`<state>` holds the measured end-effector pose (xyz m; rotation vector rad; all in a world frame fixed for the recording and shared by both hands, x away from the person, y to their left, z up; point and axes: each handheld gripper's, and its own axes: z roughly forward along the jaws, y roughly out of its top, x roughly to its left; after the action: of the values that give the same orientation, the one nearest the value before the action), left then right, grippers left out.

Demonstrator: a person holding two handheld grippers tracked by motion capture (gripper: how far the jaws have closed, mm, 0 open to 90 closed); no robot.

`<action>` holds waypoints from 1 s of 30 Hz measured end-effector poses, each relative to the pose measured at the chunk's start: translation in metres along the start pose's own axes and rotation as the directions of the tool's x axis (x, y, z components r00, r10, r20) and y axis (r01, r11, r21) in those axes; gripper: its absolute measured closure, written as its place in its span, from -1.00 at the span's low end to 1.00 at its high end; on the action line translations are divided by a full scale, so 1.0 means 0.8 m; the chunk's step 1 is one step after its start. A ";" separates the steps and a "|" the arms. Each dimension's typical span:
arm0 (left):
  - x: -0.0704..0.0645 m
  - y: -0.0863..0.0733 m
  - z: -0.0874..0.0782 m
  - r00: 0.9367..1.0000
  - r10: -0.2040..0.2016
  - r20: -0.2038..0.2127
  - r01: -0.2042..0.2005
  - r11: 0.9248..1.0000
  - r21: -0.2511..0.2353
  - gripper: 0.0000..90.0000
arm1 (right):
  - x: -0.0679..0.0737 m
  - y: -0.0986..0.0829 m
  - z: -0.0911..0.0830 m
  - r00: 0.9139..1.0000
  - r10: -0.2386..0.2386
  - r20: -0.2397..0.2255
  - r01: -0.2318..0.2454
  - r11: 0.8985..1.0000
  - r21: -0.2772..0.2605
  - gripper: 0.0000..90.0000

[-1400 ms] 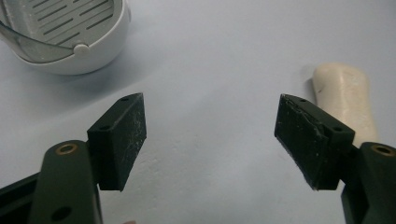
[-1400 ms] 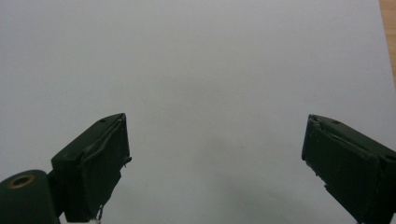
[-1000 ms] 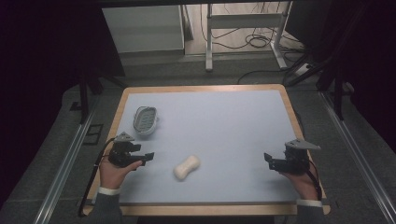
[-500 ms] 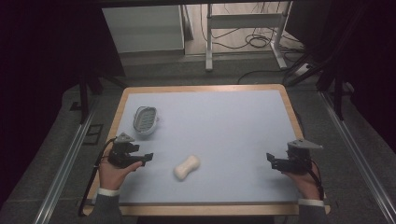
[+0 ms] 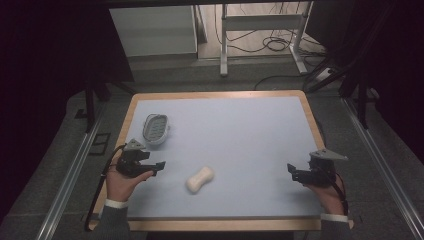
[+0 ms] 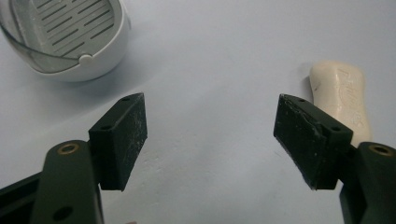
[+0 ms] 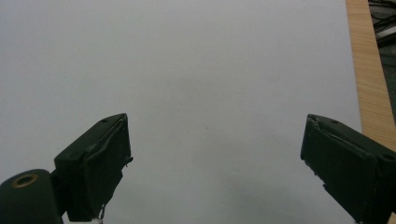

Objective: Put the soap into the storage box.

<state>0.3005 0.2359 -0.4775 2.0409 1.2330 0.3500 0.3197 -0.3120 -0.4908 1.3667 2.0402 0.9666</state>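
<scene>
So the desk (image 5: 235,135) takes up the middle of the high view. A soap dish (image 5: 155,128) sits on it toward the left, roughly mid-frame, and a bar of soap (image 5: 200,179) lies lower down, a bit left of center, well apart from the dish. The left tool (image 5: 159,165) is at lower left, between dish and soap, just below the dish. The right tool (image 5: 292,173) is way over at lower right, near the desk's right edge, with nothing close to it.
</scene>
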 end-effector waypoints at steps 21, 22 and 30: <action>-0.034 0.033 0.000 0.991 0.128 0.047 -0.132 0.988 0.083 -0.51 | -0.004 -0.003 -0.009 0.999 0.013 0.031 -0.013 1.000 -0.014 -0.82; -0.034 0.033 0.000 0.991 0.128 0.047 -0.132 0.988 0.083 -0.51 | -0.005 -0.003 -0.010 0.999 0.012 0.030 -0.011 1.000 -0.015 -0.82; -0.054 0.047 0.009 0.985 0.162 0.063 -0.168 0.981 0.096 -0.51 | -0.004 -0.003 -0.008 0.999 0.012 0.032 -0.012 1.000 -0.012 -0.82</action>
<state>0.3076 0.1855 -0.4507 2.2320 1.0705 0.3124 0.3145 -0.3177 -0.4884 1.3811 2.0015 0.9541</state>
